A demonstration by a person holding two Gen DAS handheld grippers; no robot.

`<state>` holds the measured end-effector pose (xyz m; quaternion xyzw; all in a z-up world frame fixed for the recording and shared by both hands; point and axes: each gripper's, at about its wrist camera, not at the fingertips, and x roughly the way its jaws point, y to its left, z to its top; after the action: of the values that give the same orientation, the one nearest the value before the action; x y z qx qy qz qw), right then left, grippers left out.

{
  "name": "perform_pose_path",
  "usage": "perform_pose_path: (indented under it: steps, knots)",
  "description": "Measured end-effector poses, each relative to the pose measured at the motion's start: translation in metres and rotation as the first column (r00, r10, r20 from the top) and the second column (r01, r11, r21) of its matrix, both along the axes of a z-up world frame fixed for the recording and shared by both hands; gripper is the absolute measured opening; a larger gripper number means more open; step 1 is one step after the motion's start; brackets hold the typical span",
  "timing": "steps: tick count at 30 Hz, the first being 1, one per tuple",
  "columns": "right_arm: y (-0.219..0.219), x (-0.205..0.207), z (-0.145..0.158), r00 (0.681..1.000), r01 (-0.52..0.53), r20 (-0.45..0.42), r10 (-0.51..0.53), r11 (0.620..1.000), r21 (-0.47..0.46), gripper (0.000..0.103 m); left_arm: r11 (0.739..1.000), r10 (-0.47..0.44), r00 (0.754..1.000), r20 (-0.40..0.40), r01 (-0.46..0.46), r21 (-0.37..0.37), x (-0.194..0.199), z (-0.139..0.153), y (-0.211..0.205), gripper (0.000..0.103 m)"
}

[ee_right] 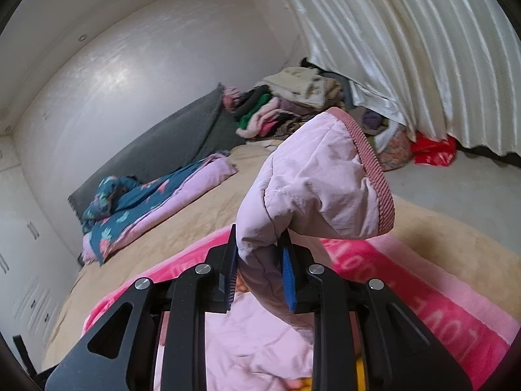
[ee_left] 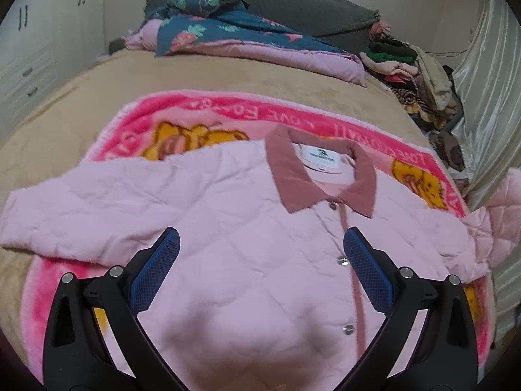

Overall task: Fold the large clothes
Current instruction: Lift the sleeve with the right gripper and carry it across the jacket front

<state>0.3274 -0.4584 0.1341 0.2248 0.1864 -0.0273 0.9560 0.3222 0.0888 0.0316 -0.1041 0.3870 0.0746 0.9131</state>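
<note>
Jacket (ee_left: 228, 228) lies buttoned, collar up, on the blanket (ee_left: 202, 110) for folding; right gripper (ee_right: 259, 260) pinches the raised sleeve (ee_right: 312, 182) to fold inward; left gripper (ee_left: 260, 260) hovers, fingers spread.

Jacket (ee_left: 228, 228) hem cut off below (label (ee_left: 320, 158) print too small).

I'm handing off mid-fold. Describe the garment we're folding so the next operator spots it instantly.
On the tan bed lies a bright pink cartoon blanket, and spread on top of it is the pale pink quilted jacket. Its sleeve end is pinched in the right hand-held gripper. Unlike the clothes pile by the curtain, it has a dusty-rose collar and silver snaps.
</note>
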Motion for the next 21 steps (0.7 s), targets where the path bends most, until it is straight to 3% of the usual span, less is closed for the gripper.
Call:
perform_pose_path:
  steps: [2,10,21]
  knots:
    - [0.019,0.003,0.008,1.0,-0.029,0.002,0.029,0.999,-0.021,0.022,1.0,0.007,1.0,0.007,-0.007,0.029,-0.002,0.002,0.004,0.094]
    - [0.082,0.017,0.029,0.991,-0.133,0.015,0.134,0.988,-0.076,0.022,1.0,0.024,0.999,0.023,-0.024,-0.008,-0.009,0.003,0.03,0.094]
    - [0.18,0.028,0.039,0.961,-0.267,0.031,0.276,0.949,-0.167,0.022,0.993,0.047,0.996,0.07,-0.039,-0.115,-0.024,-0.001,0.064,0.094]
